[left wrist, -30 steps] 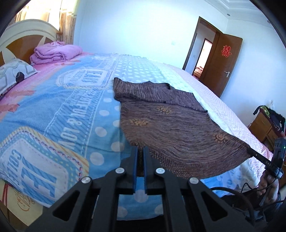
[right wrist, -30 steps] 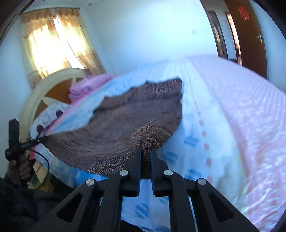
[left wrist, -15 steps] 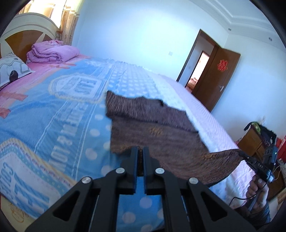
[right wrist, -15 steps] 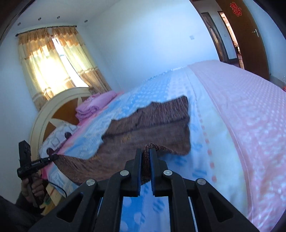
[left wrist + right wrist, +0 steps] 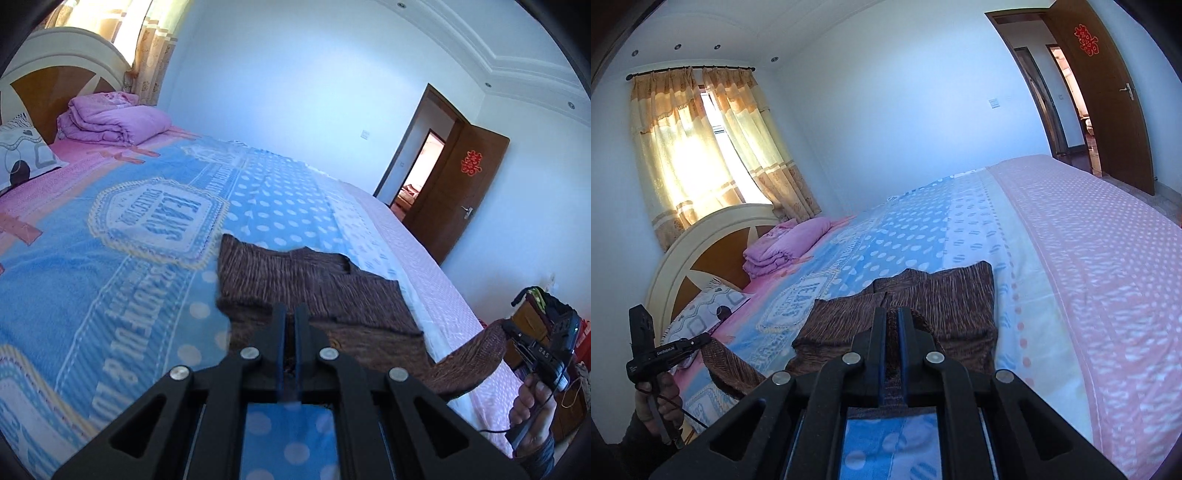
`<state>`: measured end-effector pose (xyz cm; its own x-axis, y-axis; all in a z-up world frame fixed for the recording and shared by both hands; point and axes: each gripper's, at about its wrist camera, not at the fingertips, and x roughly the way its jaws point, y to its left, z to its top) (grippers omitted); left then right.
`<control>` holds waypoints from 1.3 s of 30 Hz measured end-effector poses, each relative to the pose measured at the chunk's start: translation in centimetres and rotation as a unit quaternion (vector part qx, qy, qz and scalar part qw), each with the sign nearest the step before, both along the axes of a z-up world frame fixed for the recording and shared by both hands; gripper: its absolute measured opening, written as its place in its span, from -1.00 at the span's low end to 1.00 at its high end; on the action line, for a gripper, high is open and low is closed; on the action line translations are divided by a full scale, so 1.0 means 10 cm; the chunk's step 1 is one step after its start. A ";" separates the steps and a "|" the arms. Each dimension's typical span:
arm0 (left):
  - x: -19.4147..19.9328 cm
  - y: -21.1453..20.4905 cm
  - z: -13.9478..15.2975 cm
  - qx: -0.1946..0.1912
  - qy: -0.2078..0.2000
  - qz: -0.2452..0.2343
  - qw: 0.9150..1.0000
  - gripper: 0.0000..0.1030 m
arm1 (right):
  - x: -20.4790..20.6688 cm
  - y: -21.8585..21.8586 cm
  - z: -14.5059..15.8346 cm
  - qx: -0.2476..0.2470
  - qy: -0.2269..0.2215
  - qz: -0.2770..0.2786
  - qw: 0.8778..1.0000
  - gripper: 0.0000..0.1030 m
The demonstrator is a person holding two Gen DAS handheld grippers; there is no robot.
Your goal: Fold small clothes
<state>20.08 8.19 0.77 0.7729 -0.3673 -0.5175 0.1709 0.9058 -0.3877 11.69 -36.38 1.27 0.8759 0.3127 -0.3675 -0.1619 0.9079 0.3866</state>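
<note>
The left claw [image 5: 290, 314] and right claw [image 5: 891, 317] are each clamped on a near corner of the brown knitted garment [image 5: 317, 291], lifted above the near edge of the blue patterned bed [image 5: 122, 258]. If either grip slips or one claw runs ahead, I'd expect a skewed fold.

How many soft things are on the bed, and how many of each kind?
Brown knitted garment: 1
Folded purple quilt: 1
Patterned pillow: 1
Total: 3
</note>
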 end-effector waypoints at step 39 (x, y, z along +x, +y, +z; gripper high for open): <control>2.31 -0.66 -1.03 0.249 0.054 0.062 0.965 -0.15 | 2.64 -0.05 -1.16 -0.196 0.190 -0.063 0.960 0.59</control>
<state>43.19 1.60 -9.51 0.7264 0.0401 -0.6861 0.0318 0.9953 0.0919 38.07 -36.85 -10.34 0.6772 -0.0143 -0.7357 0.0433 0.9989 0.0204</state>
